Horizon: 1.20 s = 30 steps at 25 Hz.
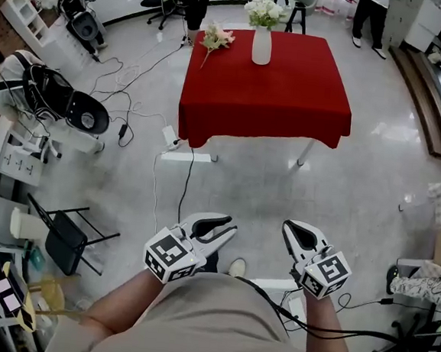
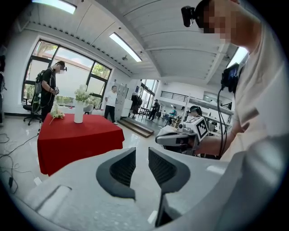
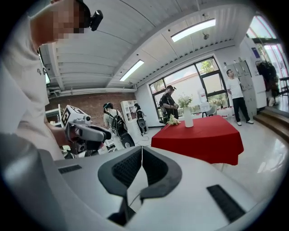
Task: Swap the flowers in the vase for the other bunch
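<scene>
The table (image 1: 266, 91) with its red cloth stands well ahead of both sets of jaws, out of reach. The step in hand is probably the approach, best made square to the near edge. The white vase (image 1: 262, 46) stands upright on it, ahead of and between the two grippers, holding the white flowers (image 1: 264, 13). The pink bunch (image 1: 216, 38) lies beside it, towards the left jaws' side. The left gripper (image 1: 227, 229) is empty, its jaws a narrow gap apart. The right gripper (image 1: 292, 231) is empty, its jaws pressed together, so open them wide before reaching for the stems and steady the vase with the other gripper.
</scene>
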### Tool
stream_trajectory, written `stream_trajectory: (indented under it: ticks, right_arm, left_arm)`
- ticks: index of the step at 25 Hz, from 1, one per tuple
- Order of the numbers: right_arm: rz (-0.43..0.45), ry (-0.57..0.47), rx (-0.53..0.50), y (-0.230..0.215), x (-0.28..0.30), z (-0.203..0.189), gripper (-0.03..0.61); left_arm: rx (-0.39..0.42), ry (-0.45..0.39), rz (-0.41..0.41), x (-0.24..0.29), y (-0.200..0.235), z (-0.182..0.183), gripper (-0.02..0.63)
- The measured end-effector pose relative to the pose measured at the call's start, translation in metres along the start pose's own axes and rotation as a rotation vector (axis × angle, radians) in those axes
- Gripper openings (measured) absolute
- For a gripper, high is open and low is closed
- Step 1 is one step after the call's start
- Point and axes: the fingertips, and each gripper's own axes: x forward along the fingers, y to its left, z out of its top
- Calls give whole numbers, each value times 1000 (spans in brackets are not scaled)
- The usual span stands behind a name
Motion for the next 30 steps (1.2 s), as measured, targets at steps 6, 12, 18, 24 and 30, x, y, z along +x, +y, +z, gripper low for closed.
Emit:
stream_trajectory:
  ticks: [6,12,18,24,30]
  right_arm:
    - [50,-14,54,-17,52,14,180]
    - [-38,2,47,-56,108,39,272]
    - [-99,3,23,-111,178,94,264]
    - [-153,-25,-46,-150,249,142,261]
    - [-167,-58,-22,-201,301,179,283]
  left_arm:
    - [-15,-6,-1,12,55,6,12]
    - [-2,-29,-87,40,121,38,8]
    - [24,-34,-127,63,201,89,8]
    - [26,-40,-128,63,270,106,8]
    - [-3,-66,-84,71,317,126,8]
